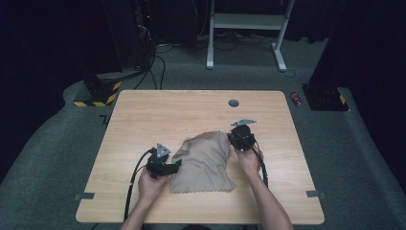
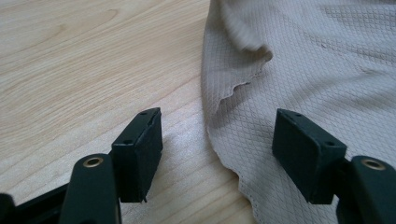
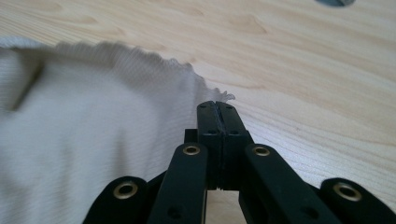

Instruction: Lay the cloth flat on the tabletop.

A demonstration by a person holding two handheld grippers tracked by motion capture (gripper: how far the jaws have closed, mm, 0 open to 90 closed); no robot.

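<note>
A beige textured cloth (image 1: pixel 203 163) lies rumpled on the wooden table (image 1: pixel 143 110), slightly right of its middle. My left gripper (image 1: pixel 178 164) rests at the cloth's left edge. In the left gripper view it (image 2: pixel 217 116) is open, one jaw over bare wood and the other over the cloth (image 2: pixel 303 70), with the scalloped hem between them and neither pad pressing. My right gripper (image 1: pixel 233 138) sits at the cloth's far right corner. Its jaws (image 3: pixel 217 105) are closed together on the hem of the cloth (image 3: pixel 93 140), a frayed bit poking out past the tips.
A round grey grommet (image 1: pixel 233 103) sits in the tabletop beyond the right gripper. On the floor behind are a white desk frame (image 1: pixel 244 21), a red can (image 1: pixel 296 98) and a yellow-black striped base (image 1: pixel 100 93). Bare wood surrounds the cloth.
</note>
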